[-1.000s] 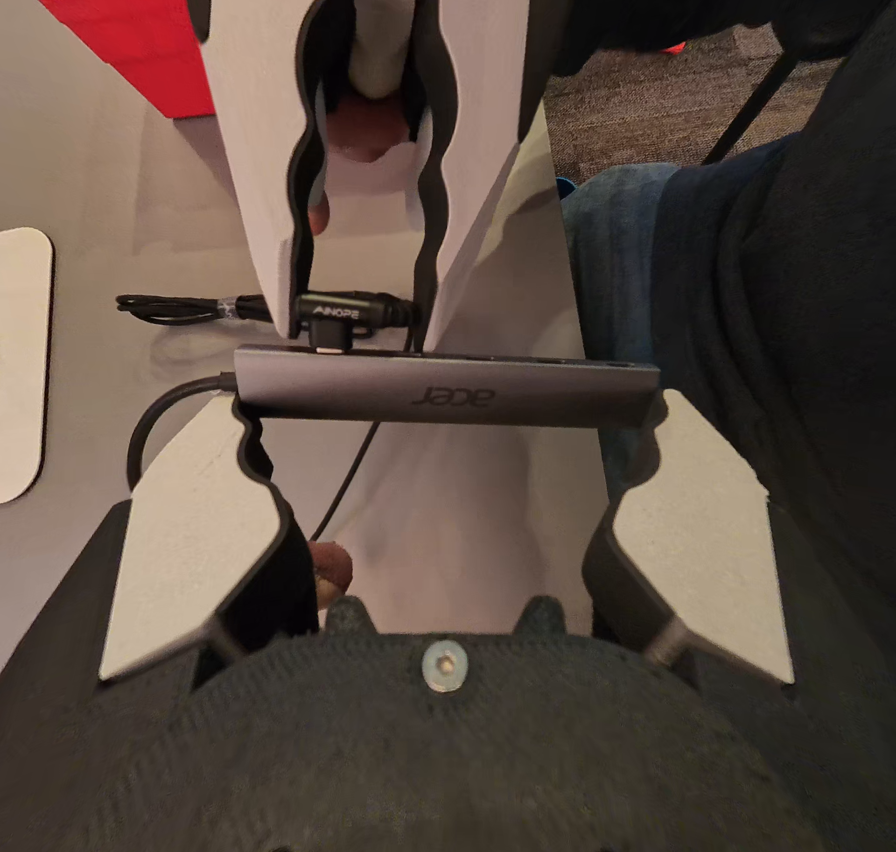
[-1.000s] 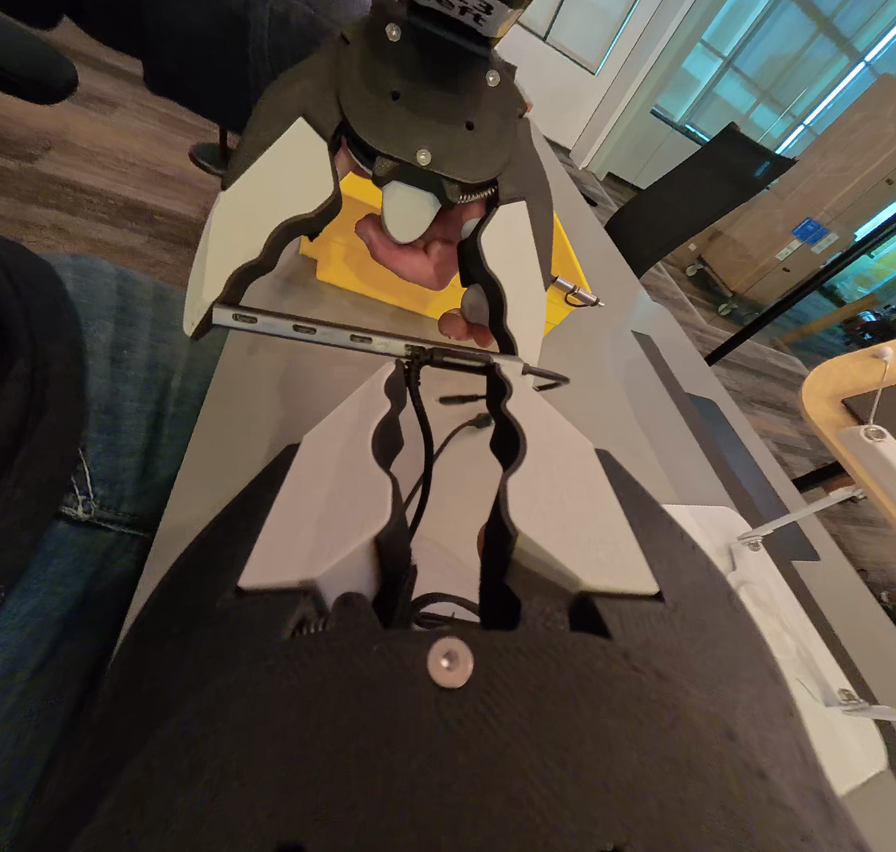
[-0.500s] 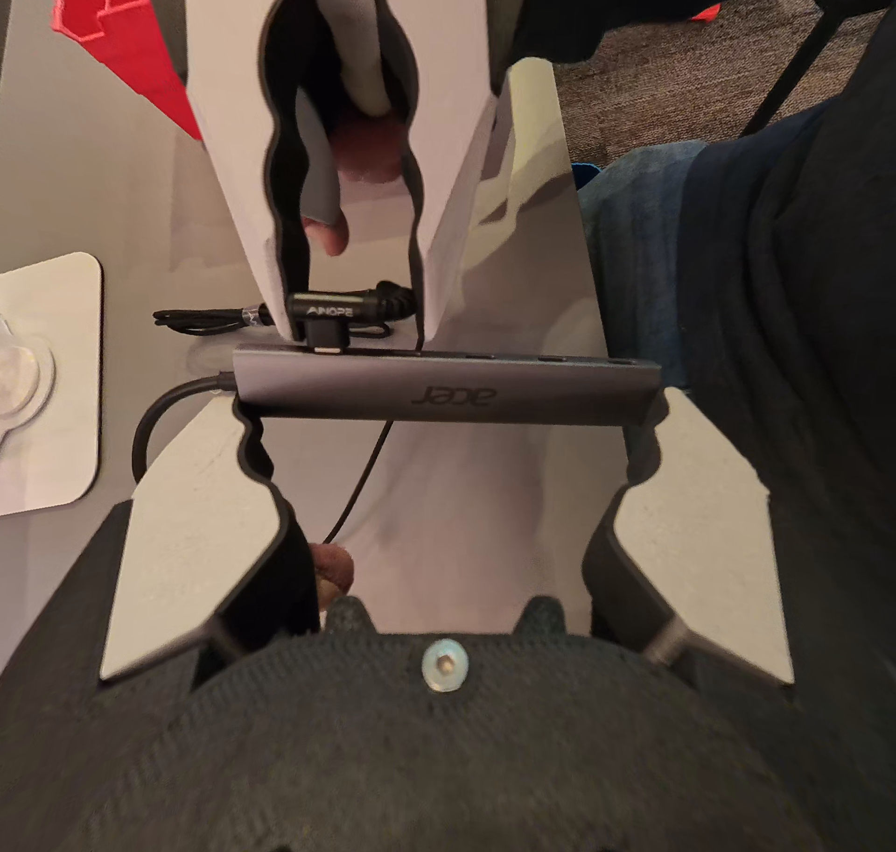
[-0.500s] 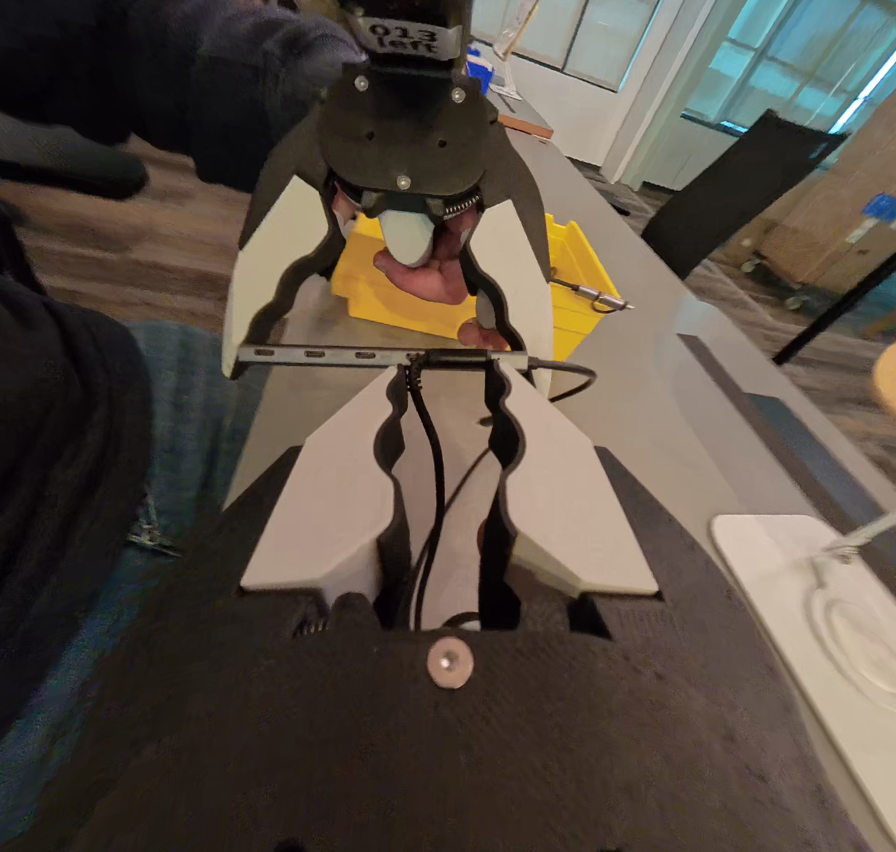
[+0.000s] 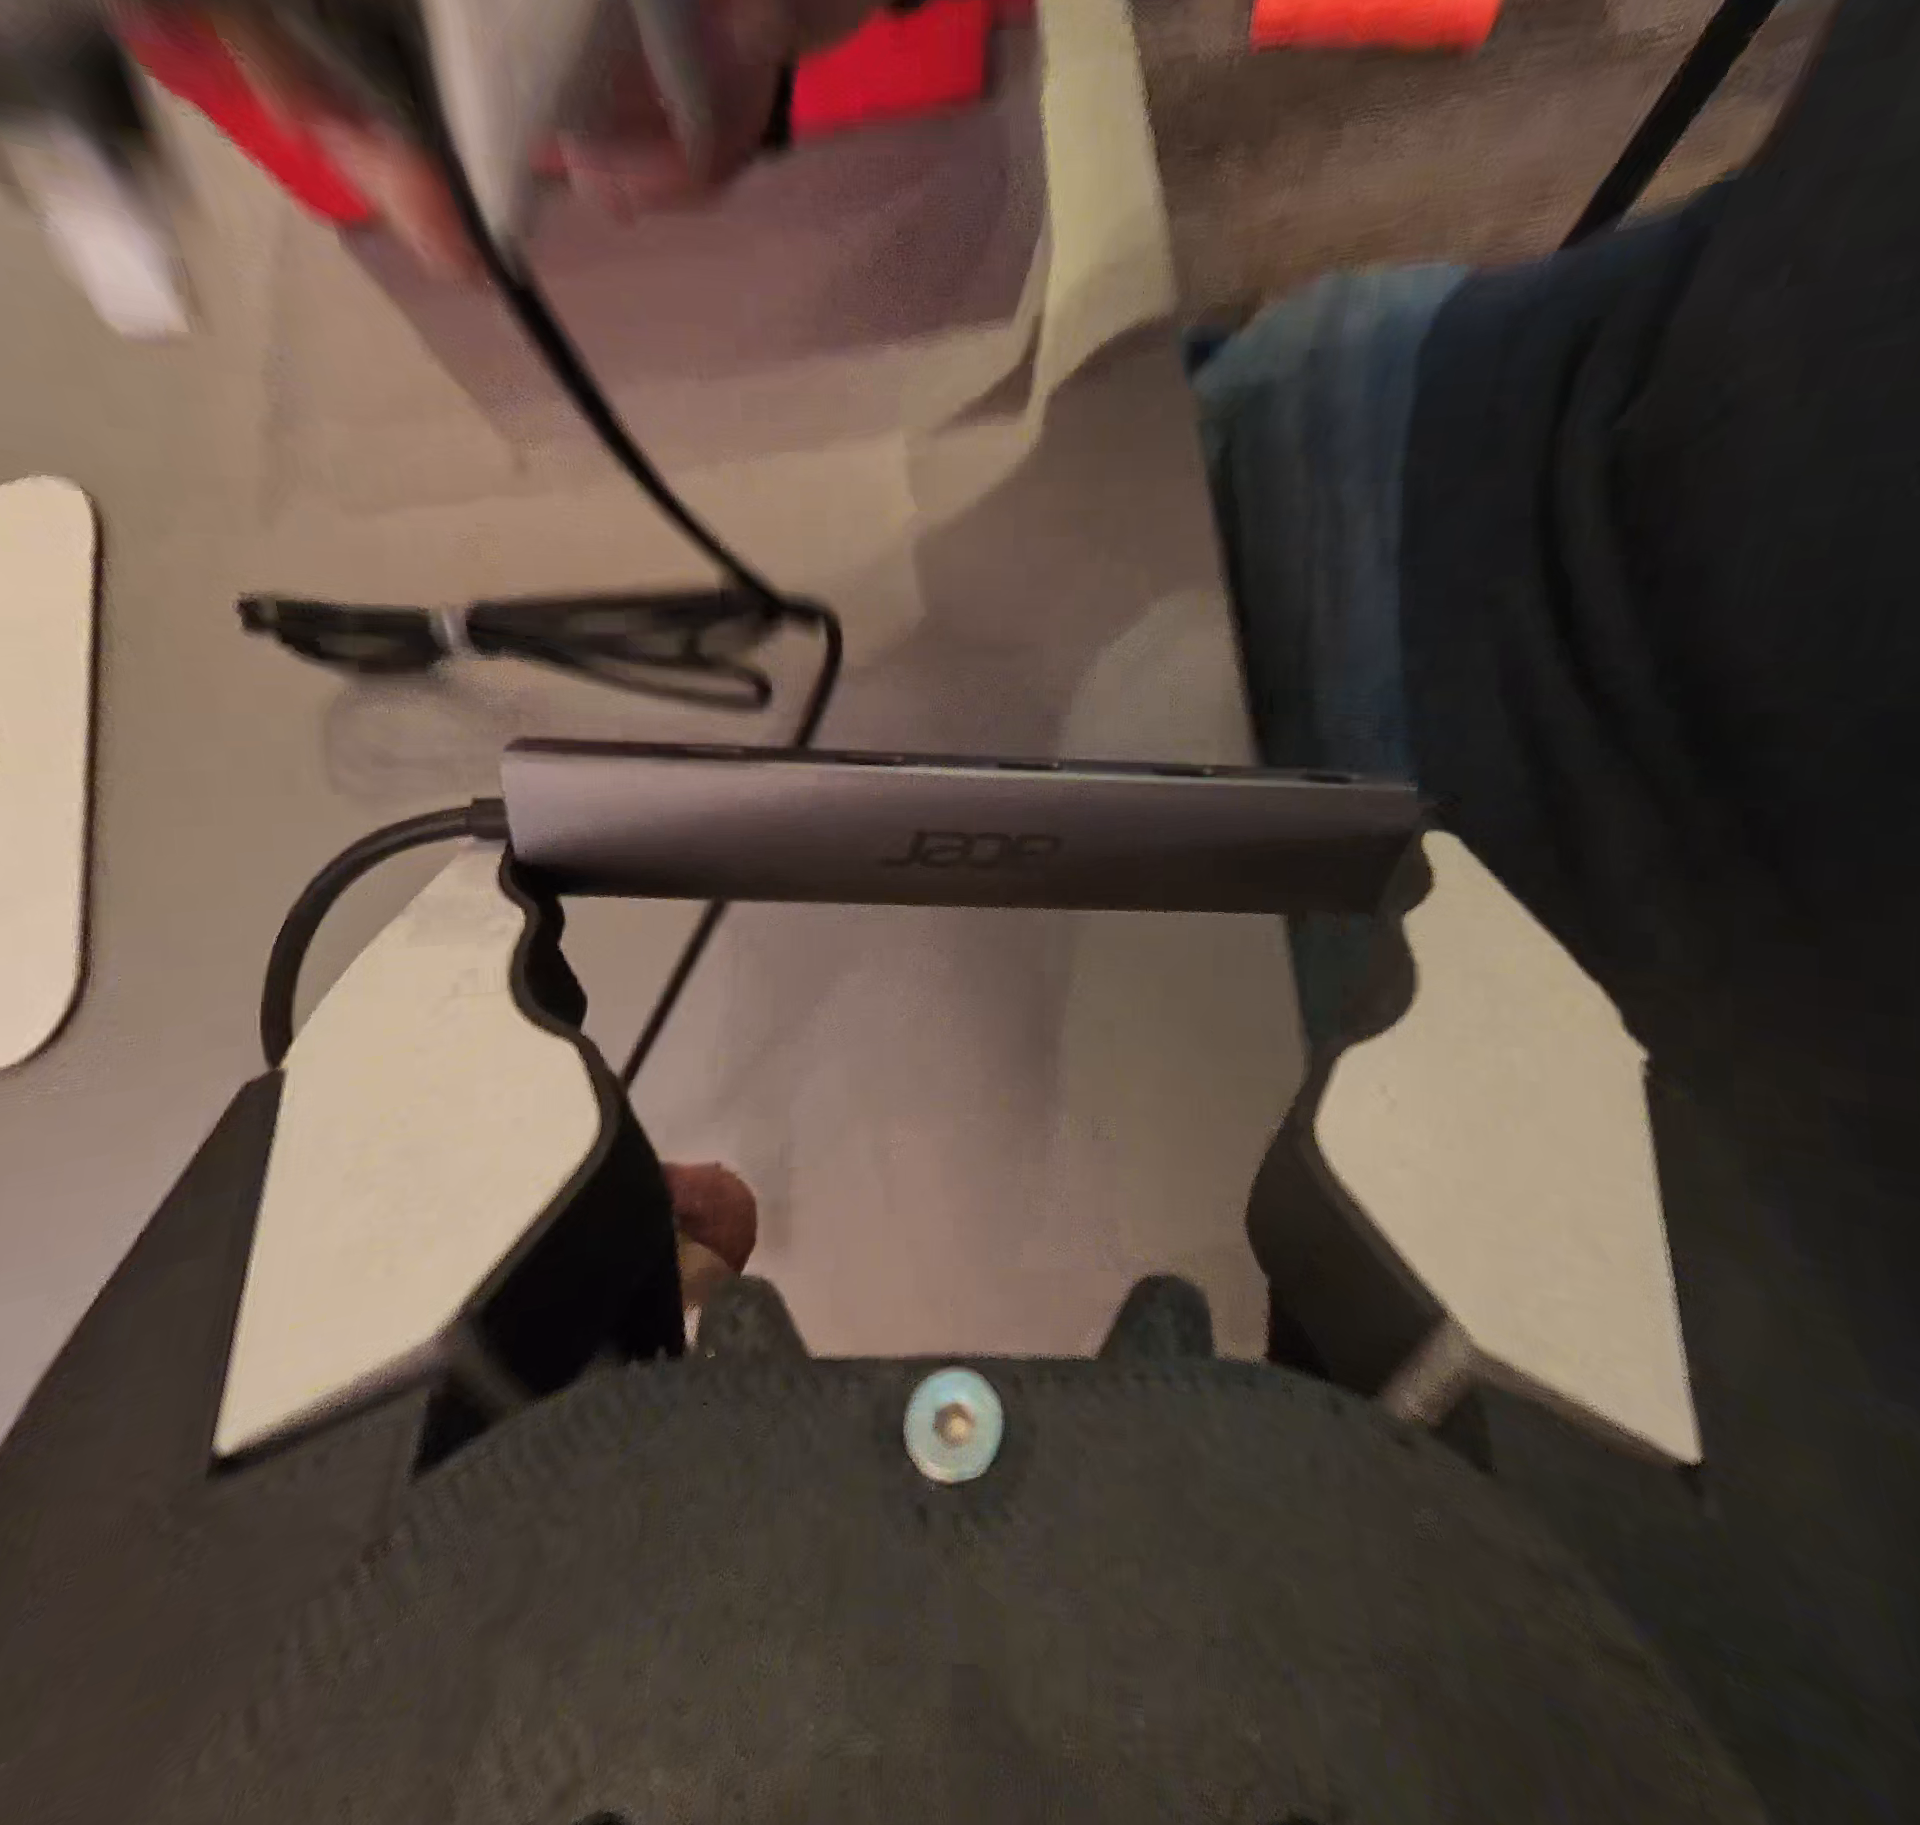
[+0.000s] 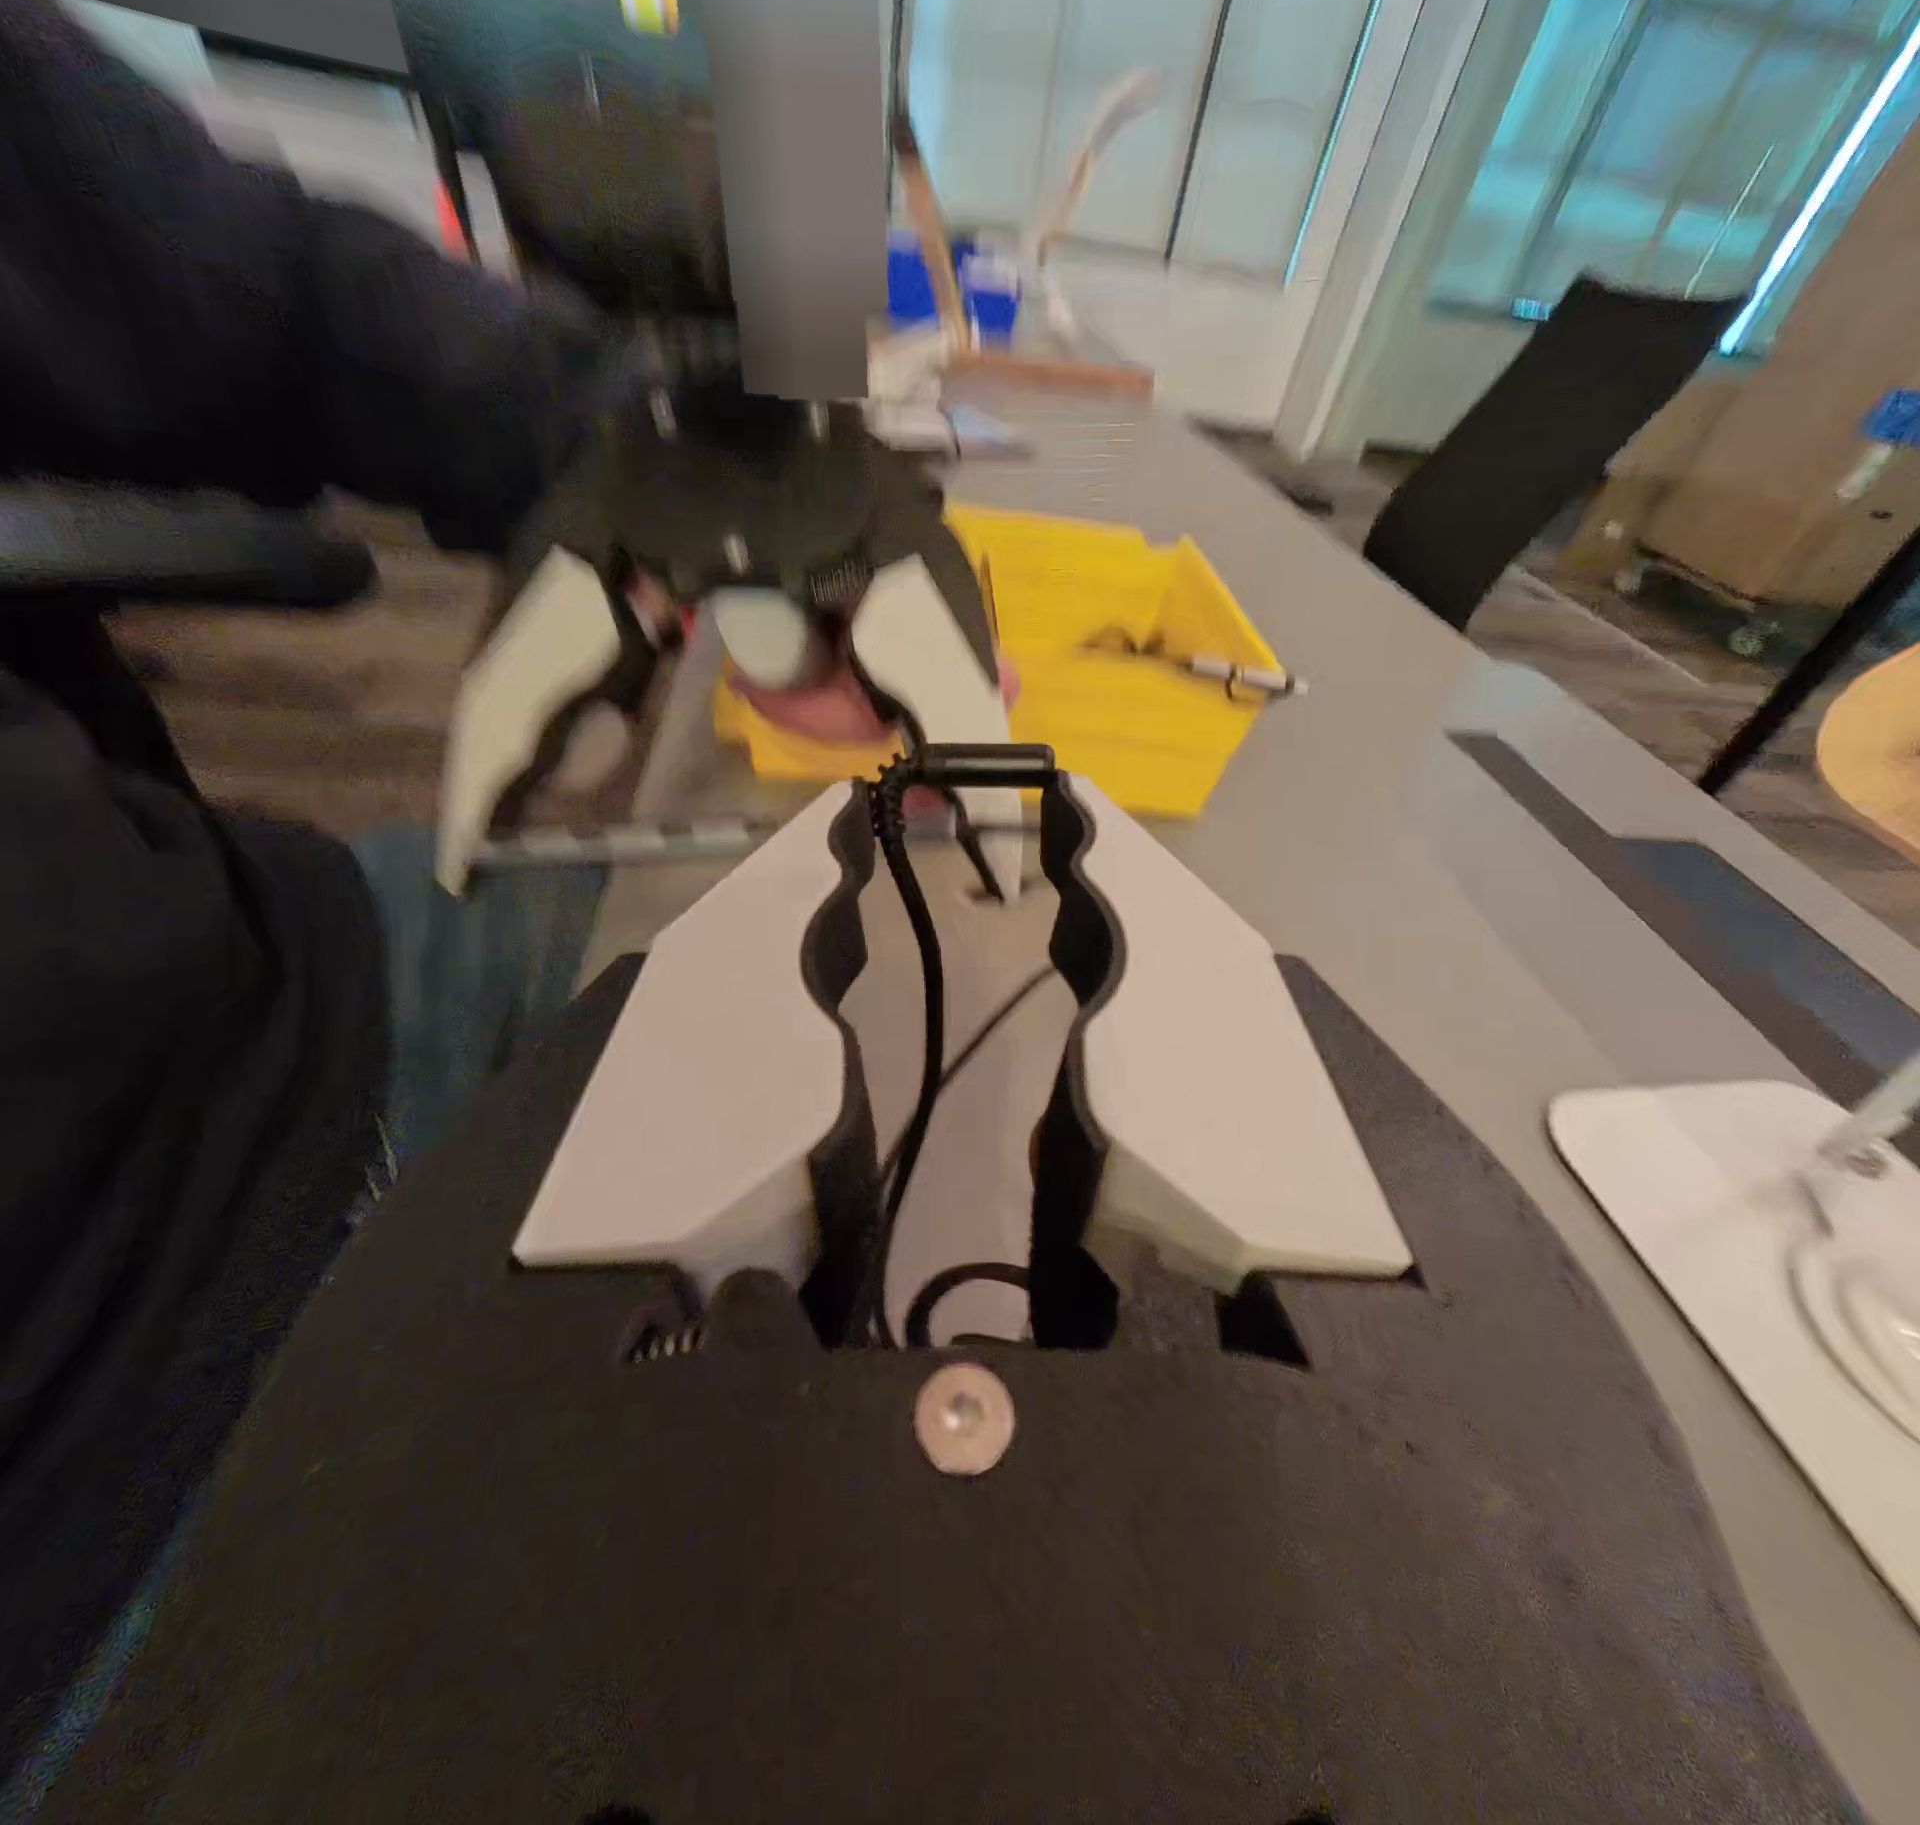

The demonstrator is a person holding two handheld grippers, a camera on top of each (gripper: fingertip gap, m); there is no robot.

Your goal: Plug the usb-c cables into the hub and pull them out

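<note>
A grey hub (image 5: 956, 830) is clamped by its two ends between the fingers of my left gripper (image 5: 961, 871), above the grey table; its own lead (image 5: 312, 902) loops off its left end. No plug sits in its ports. My right gripper (image 6: 956, 788) is shut on a black usb-c plug (image 6: 982, 762), held clear of the hub (image 6: 613, 840). The plug's cable (image 6: 925, 965) hangs back between my fingers. In the left wrist view the right gripper (image 5: 582, 40) is a blur at the top, with the cable (image 5: 623, 404) running down to a tied coil (image 5: 520, 632).
A yellow bin (image 6: 1122, 653) stands behind the left gripper (image 6: 727, 632). A red bin (image 5: 260, 134) sits at the far left. A white pad (image 6: 1745, 1256) lies at the right, also seen in the left wrist view (image 5: 42, 767). A person's legs (image 5: 1309, 528) are at the table's edge. The grippers' ends are close to 9 cm from one another.
My right gripper has pulled the usb-c plug out of the hub and drawn back from it fast, so both views blur. My left gripper still holds the hub.
</note>
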